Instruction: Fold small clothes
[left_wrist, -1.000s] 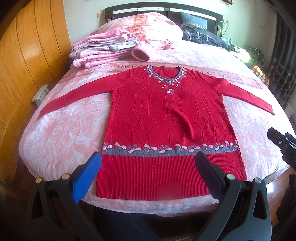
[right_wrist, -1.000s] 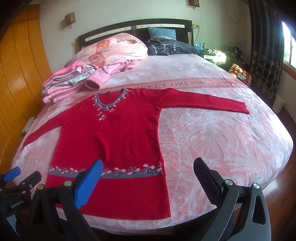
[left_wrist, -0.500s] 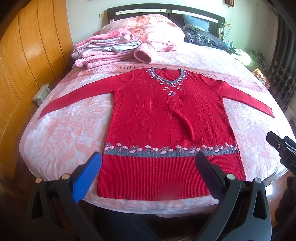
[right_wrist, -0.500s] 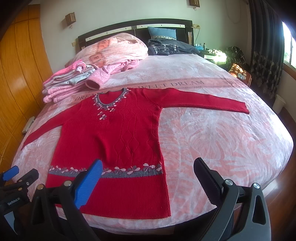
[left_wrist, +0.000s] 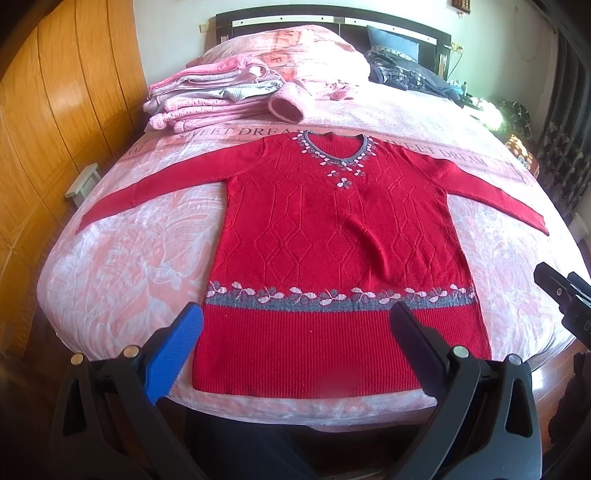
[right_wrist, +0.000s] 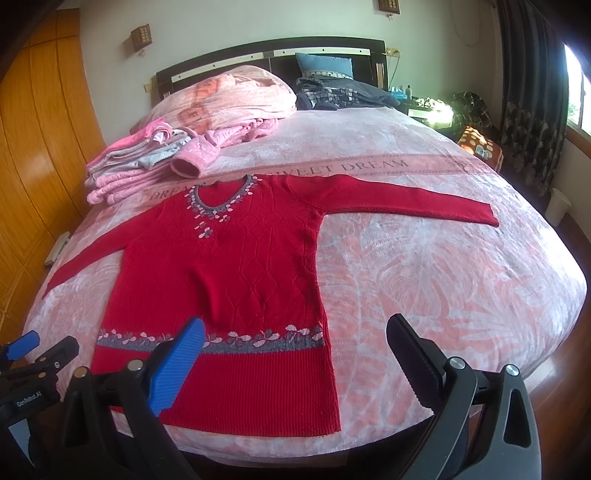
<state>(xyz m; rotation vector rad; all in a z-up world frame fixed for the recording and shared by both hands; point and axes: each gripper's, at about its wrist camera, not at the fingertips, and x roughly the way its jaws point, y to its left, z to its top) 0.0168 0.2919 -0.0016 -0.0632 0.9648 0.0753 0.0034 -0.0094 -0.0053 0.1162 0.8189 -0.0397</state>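
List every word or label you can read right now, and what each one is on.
"SWEET DREAM": woven band across the pink bedspread, partly covered by the red sweater.
"GenRobot.AI": body of the left gripper, seen in the right wrist view.
Large letters on the folded pink blanket at the headboard: creased, not readable.
Bottles on the nightstand: too small.

wood wardrobe (left_wrist: 55, 110) left, dark headboard (right_wrist: 258, 55), curtained window (right_wrist: 576, 92) right, daylight.
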